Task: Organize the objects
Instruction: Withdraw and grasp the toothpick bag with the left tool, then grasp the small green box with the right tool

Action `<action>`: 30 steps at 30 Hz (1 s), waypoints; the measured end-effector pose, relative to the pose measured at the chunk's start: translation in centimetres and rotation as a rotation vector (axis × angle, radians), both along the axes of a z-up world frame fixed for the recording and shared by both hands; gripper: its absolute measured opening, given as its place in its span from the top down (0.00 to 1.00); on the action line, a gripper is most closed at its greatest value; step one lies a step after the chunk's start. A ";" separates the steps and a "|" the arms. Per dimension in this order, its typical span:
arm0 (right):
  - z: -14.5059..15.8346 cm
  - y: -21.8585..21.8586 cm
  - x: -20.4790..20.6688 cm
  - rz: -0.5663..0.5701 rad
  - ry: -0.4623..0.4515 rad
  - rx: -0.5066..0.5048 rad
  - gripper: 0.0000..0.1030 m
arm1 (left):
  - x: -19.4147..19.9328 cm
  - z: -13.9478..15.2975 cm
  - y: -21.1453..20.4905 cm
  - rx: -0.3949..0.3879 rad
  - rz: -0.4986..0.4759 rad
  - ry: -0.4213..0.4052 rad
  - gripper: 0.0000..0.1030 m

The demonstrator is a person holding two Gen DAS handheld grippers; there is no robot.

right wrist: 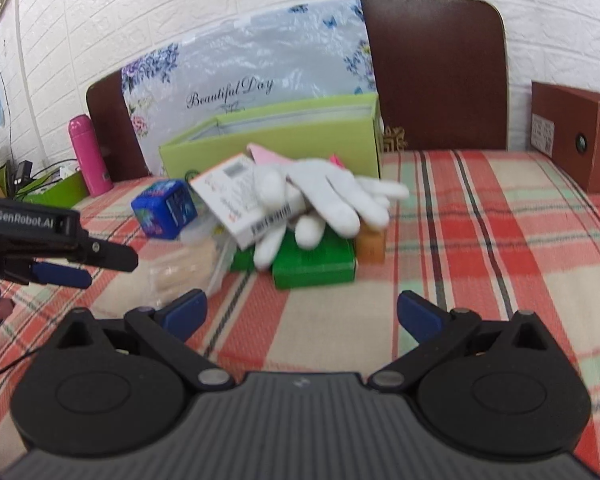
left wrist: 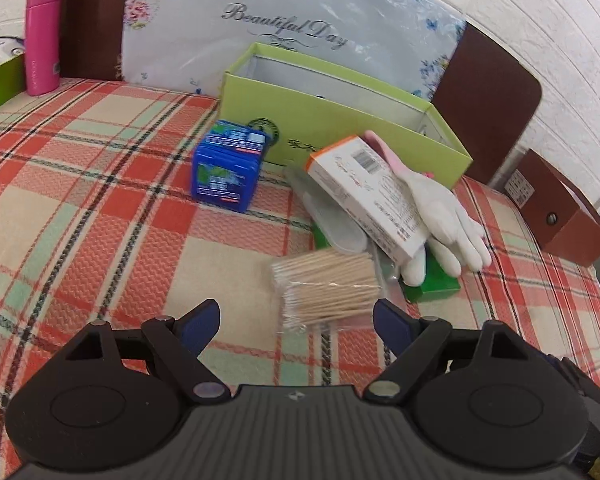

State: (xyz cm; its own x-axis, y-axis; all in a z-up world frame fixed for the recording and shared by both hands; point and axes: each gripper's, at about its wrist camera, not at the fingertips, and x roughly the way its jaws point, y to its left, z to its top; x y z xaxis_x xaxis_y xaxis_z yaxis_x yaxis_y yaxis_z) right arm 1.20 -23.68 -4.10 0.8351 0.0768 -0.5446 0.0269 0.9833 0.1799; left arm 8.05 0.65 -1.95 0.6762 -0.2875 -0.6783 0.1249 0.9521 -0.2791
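Observation:
A pile lies on the plaid cloth in front of an open lime-green box [left wrist: 340, 120] [right wrist: 276, 140]. It holds a blue tissue pack [left wrist: 228, 164] [right wrist: 164, 212], a white carton [left wrist: 368, 196] [right wrist: 244, 204], a white glove [left wrist: 448, 216] [right wrist: 328, 196], a green box [left wrist: 436, 284] [right wrist: 316, 264], a clear case [left wrist: 336, 228] and a bag of wooden sticks [left wrist: 328, 284] [right wrist: 180, 268]. My left gripper [left wrist: 296, 320] is open, just short of the stick bag; it also shows in the right wrist view [right wrist: 76, 268]. My right gripper [right wrist: 300, 312] is open and empty before the green box.
A pink bottle [left wrist: 42, 36] [right wrist: 90, 156] stands at the back left beside another green box [left wrist: 0, 80]. A brown box [left wrist: 560, 208] [right wrist: 580, 136] sits at the right. A dark headboard [right wrist: 436, 72] and a floral bag [left wrist: 284, 24] stand against the brick wall.

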 end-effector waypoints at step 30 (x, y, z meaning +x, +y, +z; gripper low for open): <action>-1.7 0.4 8.0 0.029 0.062 -0.075 0.13 | -2.3 -2.8 0.0 0.071 -0.150 -0.016 0.42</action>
